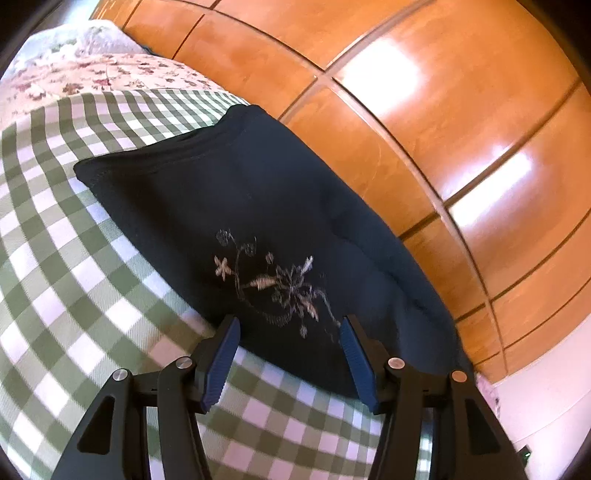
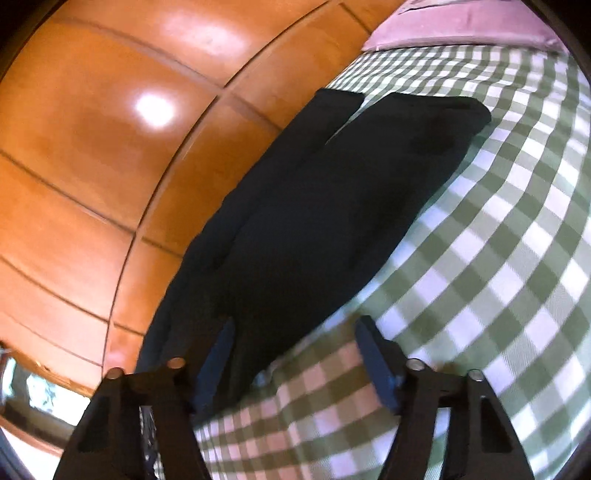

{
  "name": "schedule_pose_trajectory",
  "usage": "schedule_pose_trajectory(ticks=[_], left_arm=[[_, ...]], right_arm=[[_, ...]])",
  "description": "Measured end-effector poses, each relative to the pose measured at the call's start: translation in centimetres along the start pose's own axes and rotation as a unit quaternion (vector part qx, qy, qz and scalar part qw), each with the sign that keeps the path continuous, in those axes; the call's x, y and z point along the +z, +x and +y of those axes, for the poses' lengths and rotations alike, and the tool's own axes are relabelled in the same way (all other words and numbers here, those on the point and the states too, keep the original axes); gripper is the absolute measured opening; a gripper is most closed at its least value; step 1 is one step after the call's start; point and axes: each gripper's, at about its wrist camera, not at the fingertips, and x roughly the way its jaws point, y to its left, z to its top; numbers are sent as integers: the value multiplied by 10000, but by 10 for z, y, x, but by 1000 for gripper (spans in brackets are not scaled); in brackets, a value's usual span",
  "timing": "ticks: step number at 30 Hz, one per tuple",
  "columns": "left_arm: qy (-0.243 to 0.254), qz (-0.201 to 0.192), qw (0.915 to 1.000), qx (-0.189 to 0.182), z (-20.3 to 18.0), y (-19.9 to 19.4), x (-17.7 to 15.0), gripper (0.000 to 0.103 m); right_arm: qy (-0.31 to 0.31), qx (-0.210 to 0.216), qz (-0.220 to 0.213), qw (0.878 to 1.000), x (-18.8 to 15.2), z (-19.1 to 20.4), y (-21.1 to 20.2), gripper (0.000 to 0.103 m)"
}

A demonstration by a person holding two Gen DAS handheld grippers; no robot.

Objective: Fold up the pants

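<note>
The dark pants (image 1: 258, 206) lie flat on a green-and-white checked bedspread (image 1: 74, 277), along the edge of the bed next to an orange wooden wardrobe (image 1: 443, 110). From the left wrist view, the left hand-held gripper (image 1: 290, 325) hangs just above the cloth with its blue pads (image 1: 221, 362) spread apart, holding nothing. Pale floral embroidery (image 1: 273, 284) on the pants shows between the fingers toward 12 o'clock, and the stitched waistband (image 1: 166, 151) lies further off toward 11 o'clock. A flowered quilt (image 1: 92, 74) appears at 10 o'clock.

The right wrist view shows what the left does not: the two legs (image 2: 332, 184) run away toward 1 o'clock, with a narrow slit between them at the hems. The right hand-held gripper (image 2: 295, 328) is spread wide too, its left pad over the dark fabric, its right over the checks. A pink pillow (image 2: 461, 26) sits at 1 o'clock.
</note>
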Motion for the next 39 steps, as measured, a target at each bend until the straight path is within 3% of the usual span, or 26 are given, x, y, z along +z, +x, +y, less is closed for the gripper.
schedule_pose_trajectory(ticks=[4,8,13,15,20,25,28,30,34,39], left_arm=[[-20,-146,9996,-233,8,7,10,57],[-275,-353,9976,-535,19,7,15,57],[-552,-485,9967,-338,29,12,28,53],[-580,-496,9965,-340,32,18,34,50],[-862,-382,9955,40,48,21,34,0],[-1050,-194,9943,-30,61,5,32,0],[-649,-149,9973,318,56,-13,24,4],[-326,-187,9984,414,53,-24,17,15],[-328,-152,9989,312,51,-27,10,40],[-339,-311,9985,295,48,-11,22,44]], right_arm=[[256,195,-119,9994,10,-9,6,57],[324,286,-199,9989,18,-16,15,37],[415,375,-247,9981,20,-28,17,10],[391,380,-258,9982,21,-28,18,8],[-23,140,-398,9991,21,-18,21,6],[-37,140,-409,9991,23,-18,22,6],[37,179,-387,9991,23,-21,22,7],[27,202,-407,9990,22,-21,22,7],[-65,145,-460,9988,21,-19,22,7],[-56,191,-453,9988,22,-19,22,7]])
